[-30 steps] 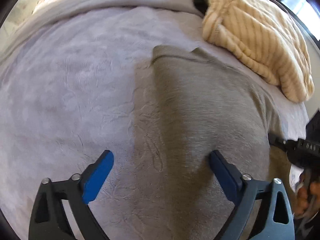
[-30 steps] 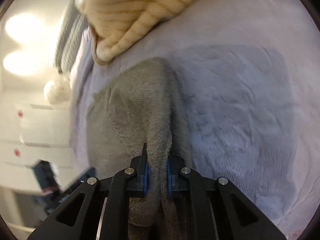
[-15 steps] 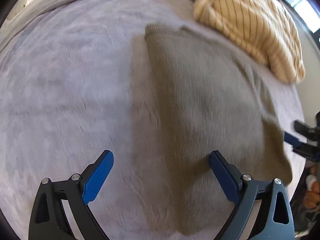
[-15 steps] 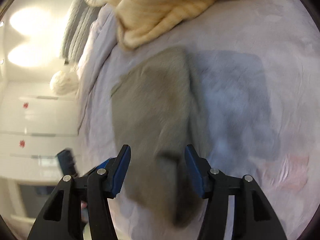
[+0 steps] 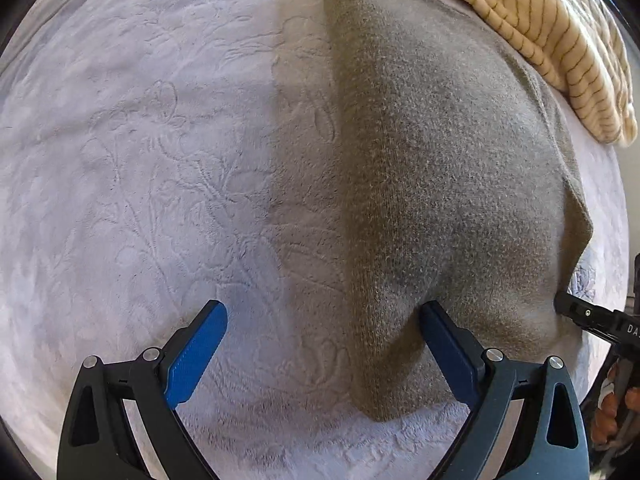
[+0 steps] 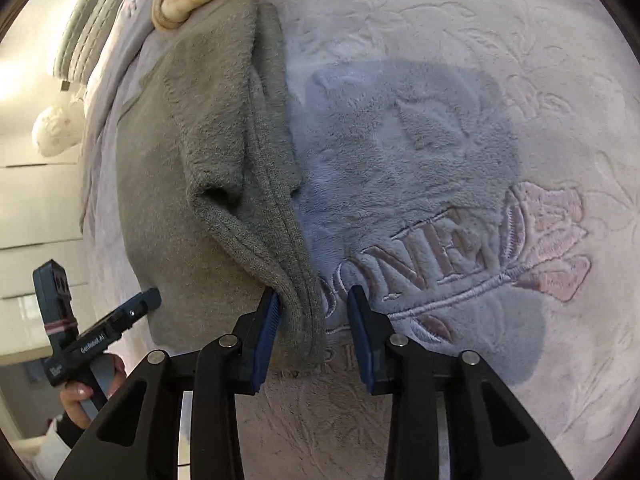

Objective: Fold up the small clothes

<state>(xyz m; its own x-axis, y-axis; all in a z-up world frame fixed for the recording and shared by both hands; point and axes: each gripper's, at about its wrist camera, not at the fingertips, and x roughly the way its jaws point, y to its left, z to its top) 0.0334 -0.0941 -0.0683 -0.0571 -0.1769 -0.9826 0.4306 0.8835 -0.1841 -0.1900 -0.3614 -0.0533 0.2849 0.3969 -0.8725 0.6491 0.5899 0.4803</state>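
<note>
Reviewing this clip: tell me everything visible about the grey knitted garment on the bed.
The grey knitted garment is a soft, fuzzy knit lying on the pale embossed blanket, mostly flat and folded over itself. In the right wrist view one hemmed corner bunches up with an open pocket of fabric. The right gripper has just been closing; that corner sits between its pads, touching one only. The left gripper is open over the garment's edge. A cream striped garment overlaps its far end.

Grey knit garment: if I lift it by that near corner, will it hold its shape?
Probably not. The grey knit garment already sags and bunches into soft folds, so it should droop. Its fuzzy surface may cling to the plush blanket, dragging rather than sliding.
</note>
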